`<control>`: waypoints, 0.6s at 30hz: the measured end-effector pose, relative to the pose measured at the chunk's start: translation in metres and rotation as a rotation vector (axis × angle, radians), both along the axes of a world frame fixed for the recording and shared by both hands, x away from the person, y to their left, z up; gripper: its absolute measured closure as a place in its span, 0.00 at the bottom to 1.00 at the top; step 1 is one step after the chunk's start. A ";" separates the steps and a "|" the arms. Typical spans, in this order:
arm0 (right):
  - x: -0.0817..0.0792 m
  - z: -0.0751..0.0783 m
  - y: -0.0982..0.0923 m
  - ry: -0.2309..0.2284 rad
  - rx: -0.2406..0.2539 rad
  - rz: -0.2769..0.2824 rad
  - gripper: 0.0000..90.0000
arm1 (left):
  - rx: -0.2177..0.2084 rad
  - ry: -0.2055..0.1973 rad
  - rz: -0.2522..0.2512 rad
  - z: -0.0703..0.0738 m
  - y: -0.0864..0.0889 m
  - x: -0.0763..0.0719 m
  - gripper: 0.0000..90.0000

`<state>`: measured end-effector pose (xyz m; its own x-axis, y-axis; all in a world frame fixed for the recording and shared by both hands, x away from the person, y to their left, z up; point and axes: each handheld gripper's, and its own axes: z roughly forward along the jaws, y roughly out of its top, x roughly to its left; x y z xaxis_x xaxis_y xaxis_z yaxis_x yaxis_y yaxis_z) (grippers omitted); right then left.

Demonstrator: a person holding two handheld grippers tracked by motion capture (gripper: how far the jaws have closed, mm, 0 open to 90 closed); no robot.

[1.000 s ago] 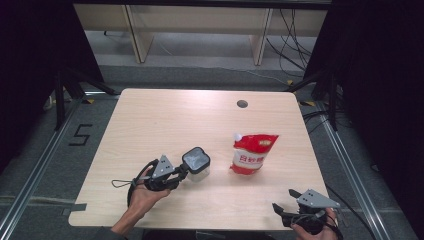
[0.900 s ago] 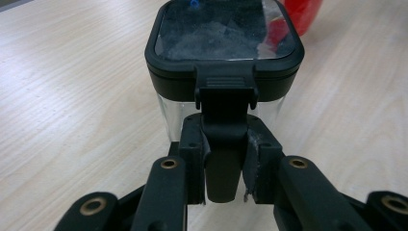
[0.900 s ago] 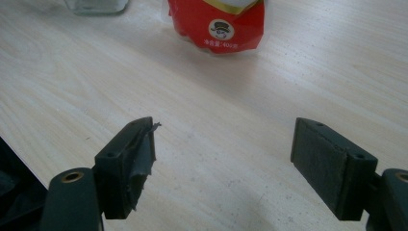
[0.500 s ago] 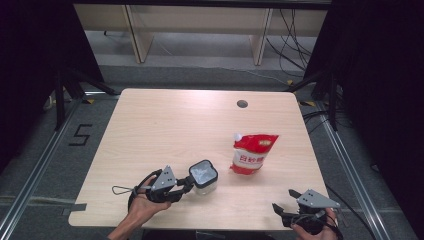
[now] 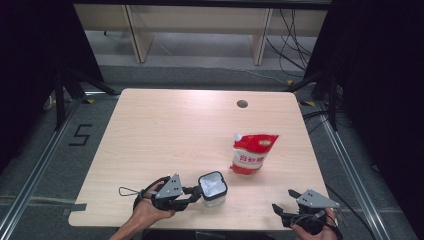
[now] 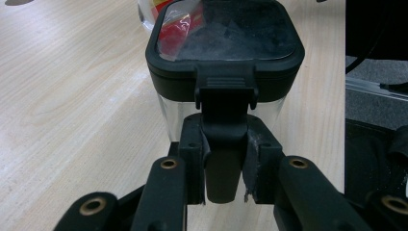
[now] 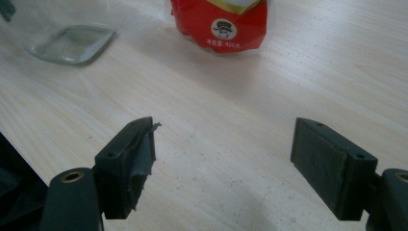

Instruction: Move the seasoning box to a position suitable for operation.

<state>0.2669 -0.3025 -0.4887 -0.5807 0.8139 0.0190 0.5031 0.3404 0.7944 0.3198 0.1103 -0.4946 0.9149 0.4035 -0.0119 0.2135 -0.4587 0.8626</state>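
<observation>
My left gripper (image 5: 196, 192) sits low on the table (image 5: 165, 135), near its front edge, and its jaws are clamped on the black latch tab of the jar (image 5: 212, 188). In the left gripper view the two pads pinch that tab (image 6: 222, 159) from both sides, just under the lid's front edge. The jar is a clear container with rounded square walls and a thick black lid (image 6: 225, 45). The lid has a flat see-through window, dusty or smeared, and through it I catch some red and yellow from what lies beyond. The clear wall shows below the lid rim, on both sides of the tab. From above, the jar stands upright on the wood, touching my left jaws, a little left of the table's middle.

Right of the jar and a bit farther back stands the pouch (image 5: 252, 154), red with a white label band and a small white cap at its upper left corner. It is near the jar but apart from it. In the right gripper view its lower part (image 7: 222, 24) carries a small round logo.

My right gripper (image 5: 282, 212) rests at the front right corner, jaws spread wide with only bare wood between them, well apart from the pouch.
</observation>
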 end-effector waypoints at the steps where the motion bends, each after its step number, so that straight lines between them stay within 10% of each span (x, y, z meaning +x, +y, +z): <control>1: 0.000 0.000 0.000 0.002 -0.003 -0.003 0.27 | 0.000 0.000 0.000 0.000 0.000 0.000 0.80; 18: 0.004 -0.002 -0.004 -0.007 -0.012 0.037 0.27 | 0.014 -0.006 0.050 0.000 0.005 0.010 0.70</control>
